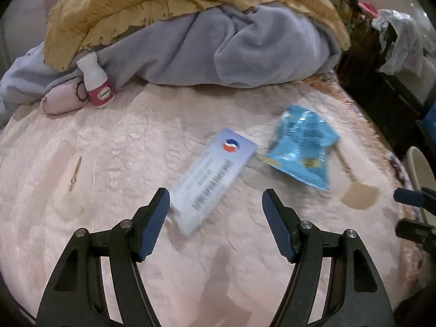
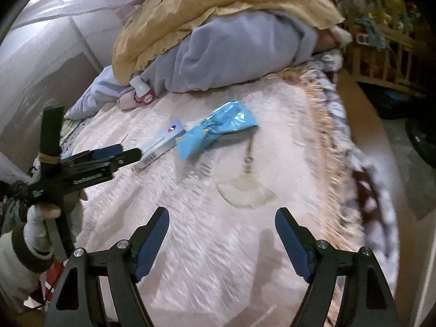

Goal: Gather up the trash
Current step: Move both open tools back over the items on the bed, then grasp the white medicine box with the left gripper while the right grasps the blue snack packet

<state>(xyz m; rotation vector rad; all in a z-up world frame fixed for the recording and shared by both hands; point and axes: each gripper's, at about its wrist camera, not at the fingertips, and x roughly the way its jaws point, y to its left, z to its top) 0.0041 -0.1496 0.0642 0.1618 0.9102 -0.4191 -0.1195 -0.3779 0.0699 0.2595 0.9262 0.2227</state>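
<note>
**Left wrist view: both claws are spreading over the bed's litter, nothing is being held yet**

Left wrist view is showing the left gripper (image 1: 215,204) standing open, its blue pads apart and empty; the near end of the flat white carton (image 1: 212,177) is lying just ahead of the left pad, which suggests the spread is being kept wide to straddle the carton's narrow side. The carton is lying flat on the pink bedspread (image 1: 109,150), about mid-bed, angled toward the far right; the crumpled blue snack wrapper (image 1: 302,150) is lying just beside its far end, nearer the bed's right edge. Both are sitting loose on the soft cover, so, in my judgement, a shallow downward pinch is what is called for.

Right wrist view is showing the right gripper (image 2: 221,223) likewise open and empty, hovering over bare bedspread toward the right edge, well short of the wrapper (image 2: 218,128); it is probably being kept ready for the wrapper while the left claw is taking the carton (image 2: 163,141). The left gripper (image 2: 128,151) is appearing there from the side, held by a gloved hand (image 2: 41,218), its tips reaching the carton's barcode end; whether they are touching it I cannot tell.

A white bottle with a pink label (image 1: 96,84) is leaning against the heaped grey and yellow blankets (image 1: 218,46) at the far left; whether it is trash is unclear.
</note>
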